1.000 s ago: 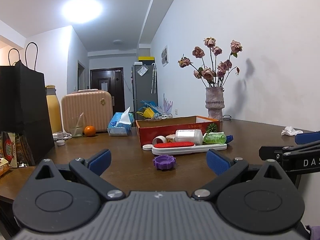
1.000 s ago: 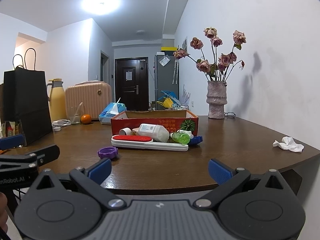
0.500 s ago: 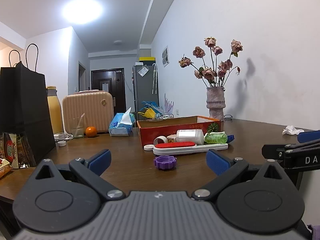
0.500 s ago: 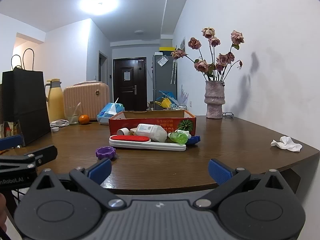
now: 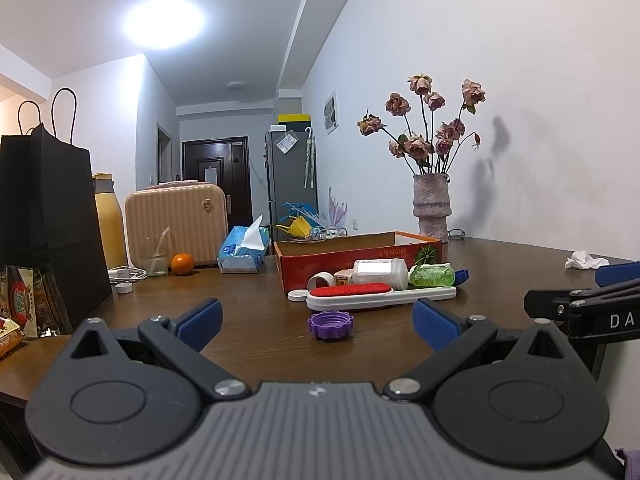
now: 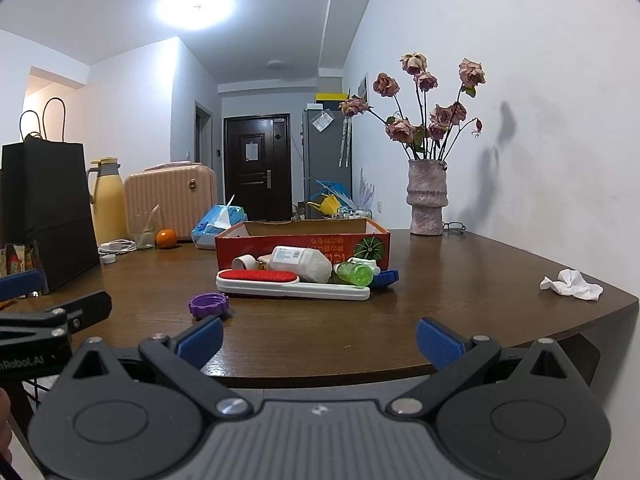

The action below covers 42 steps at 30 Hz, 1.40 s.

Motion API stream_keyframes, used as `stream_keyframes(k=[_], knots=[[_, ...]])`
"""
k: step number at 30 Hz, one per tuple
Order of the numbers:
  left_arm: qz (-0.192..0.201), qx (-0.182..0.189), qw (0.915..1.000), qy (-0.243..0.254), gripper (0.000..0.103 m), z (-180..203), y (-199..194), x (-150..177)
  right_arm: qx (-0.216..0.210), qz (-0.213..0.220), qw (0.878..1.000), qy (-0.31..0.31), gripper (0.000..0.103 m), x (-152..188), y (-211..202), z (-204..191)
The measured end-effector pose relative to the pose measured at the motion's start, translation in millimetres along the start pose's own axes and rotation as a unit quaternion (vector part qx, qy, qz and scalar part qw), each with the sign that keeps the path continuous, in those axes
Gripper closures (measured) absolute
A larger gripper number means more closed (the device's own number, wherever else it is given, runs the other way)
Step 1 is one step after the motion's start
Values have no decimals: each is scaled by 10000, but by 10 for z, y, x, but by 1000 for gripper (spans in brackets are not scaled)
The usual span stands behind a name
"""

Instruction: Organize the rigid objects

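On the brown wooden table (image 5: 248, 344) in front of me sits an open red cardboard box (image 5: 356, 256), and the loose things lie against its near wall. Nearest to me is a purple screw cap (image 5: 330, 325), alone on the wood. Beyond it a white lint brush with a red pad (image 5: 380, 297) lies flat, lengthwise across my view. Between the brush and the box I see a white plastic bottle (image 5: 378, 273) on its side, a green bottle (image 5: 431, 276) also on its side just to its right, a small roll of white tape (image 5: 321, 281) to the left, and a flat white cap (image 5: 297, 295) at the brush's left end. A blue piece (image 6: 386, 278) pokes out past the green bottle.

My left gripper (image 5: 316, 322) is held low over the near edge of the table, its blue-padded fingers spread wide with nothing between them. My right gripper (image 6: 319, 340) is likewise wide apart and empty, just short of the table edge. A crumpled white tissue (image 6: 572, 284) lies well off to the right.
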<state>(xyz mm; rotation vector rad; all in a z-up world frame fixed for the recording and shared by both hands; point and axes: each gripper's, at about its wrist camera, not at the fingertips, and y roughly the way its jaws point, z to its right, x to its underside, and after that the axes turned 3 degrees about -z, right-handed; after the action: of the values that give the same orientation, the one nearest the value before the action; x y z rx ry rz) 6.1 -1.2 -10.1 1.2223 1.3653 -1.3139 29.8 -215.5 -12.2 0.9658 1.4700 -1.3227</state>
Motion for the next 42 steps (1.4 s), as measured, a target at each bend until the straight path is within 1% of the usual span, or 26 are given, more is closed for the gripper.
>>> stream_keyframes(k=[23,29,32,34,37,40,42], knots=[[-47,35,10000,38,0,-12,30,-12,24,-3,10000,55,0,4,19,22],[-245,64,9997,-67,0,-35,114,5,69,2,10000,53,0,20,62,0],[-287,126,9994,-146,0,-70,145,3,88,12,10000,43,0,24,102,6],[-231,172,9996,-51,0,-55,148,22,125,8,9999,41,0,34,158,25],[-146,86,9998,91,0,-21,200,63,159,-42,9998,77,0,54,283,26],[-138,79,9999,-33,0,-52,282,75,243,-41,9997,42,0,58,387,5],[-85,-13,9999,-137,0,-77,336,84,294,-41,9996,-15,0,59,434,1]])
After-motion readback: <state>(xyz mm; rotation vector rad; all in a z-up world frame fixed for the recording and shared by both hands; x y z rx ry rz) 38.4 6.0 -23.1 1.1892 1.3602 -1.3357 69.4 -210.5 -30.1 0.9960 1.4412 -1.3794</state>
